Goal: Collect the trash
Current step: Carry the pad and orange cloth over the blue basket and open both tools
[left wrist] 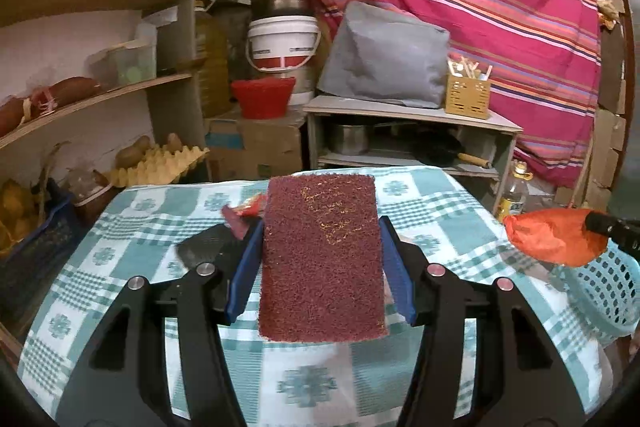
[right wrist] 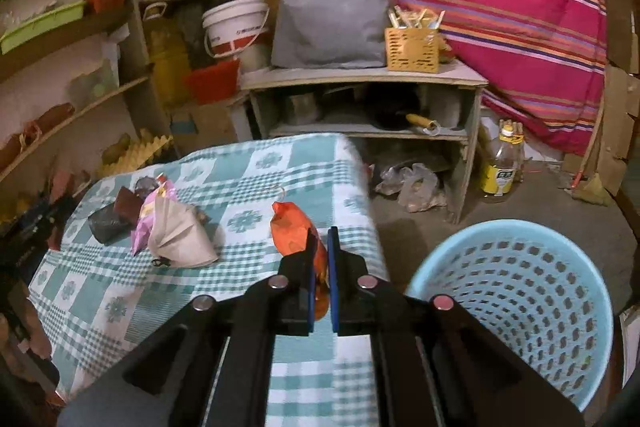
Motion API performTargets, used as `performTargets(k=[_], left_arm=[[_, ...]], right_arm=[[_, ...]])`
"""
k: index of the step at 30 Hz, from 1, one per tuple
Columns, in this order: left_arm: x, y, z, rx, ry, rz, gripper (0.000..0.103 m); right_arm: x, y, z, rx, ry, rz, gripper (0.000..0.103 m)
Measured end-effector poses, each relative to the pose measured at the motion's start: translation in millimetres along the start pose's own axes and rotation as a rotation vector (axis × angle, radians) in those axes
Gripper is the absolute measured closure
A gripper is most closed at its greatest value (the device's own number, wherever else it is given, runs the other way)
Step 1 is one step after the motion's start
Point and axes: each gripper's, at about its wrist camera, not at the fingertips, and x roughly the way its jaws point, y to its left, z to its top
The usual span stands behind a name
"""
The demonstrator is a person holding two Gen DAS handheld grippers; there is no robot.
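Note:
My left gripper (left wrist: 320, 227) is shut on a dark red scouring pad (left wrist: 322, 259), held flat above the checked tablecloth (left wrist: 132, 227). My right gripper (right wrist: 321, 233) is shut on an orange wrapper (right wrist: 290, 227), held over the table's right edge, close to the light blue mesh basket (right wrist: 520, 307). The orange wrapper (left wrist: 554, 237) and the basket (left wrist: 608, 291) also show at the right of the left wrist view. On the table lie a beige crumpled paper (right wrist: 180, 231), a pink wrapper (right wrist: 150, 215), a black bag (right wrist: 106, 223) and a dark red piece (right wrist: 128, 205).
Wooden shelves (left wrist: 100, 95) with food and an egg tray (left wrist: 160, 163) stand at the left. A low shelf unit (right wrist: 360, 107) with pots stands behind the table. An oil bottle (right wrist: 502, 163) and plastic bags (right wrist: 412, 187) lie on the floor. A striped cloth (right wrist: 480, 7) hangs behind.

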Motion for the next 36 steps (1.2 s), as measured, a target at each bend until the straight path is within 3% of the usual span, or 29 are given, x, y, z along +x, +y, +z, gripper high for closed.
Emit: performTargets(k=[13,29,36], left_arm=[[-3,-96,7,0.060,-0.037,-0.152,0.048],[-3,-260,-14,0.163,0.013,-0.378,0.048],[4,-301,-30,0.208,0.056,-0.430,0.048]], right_arm=[[-51,-91,-1,0.081,-0.065,-0.104,0.098],[-75,-171,-14,0.169,-0.072,-0.180,0.098],[-73,-193,-19,0.208,-0.056,-0.189,0.098]])
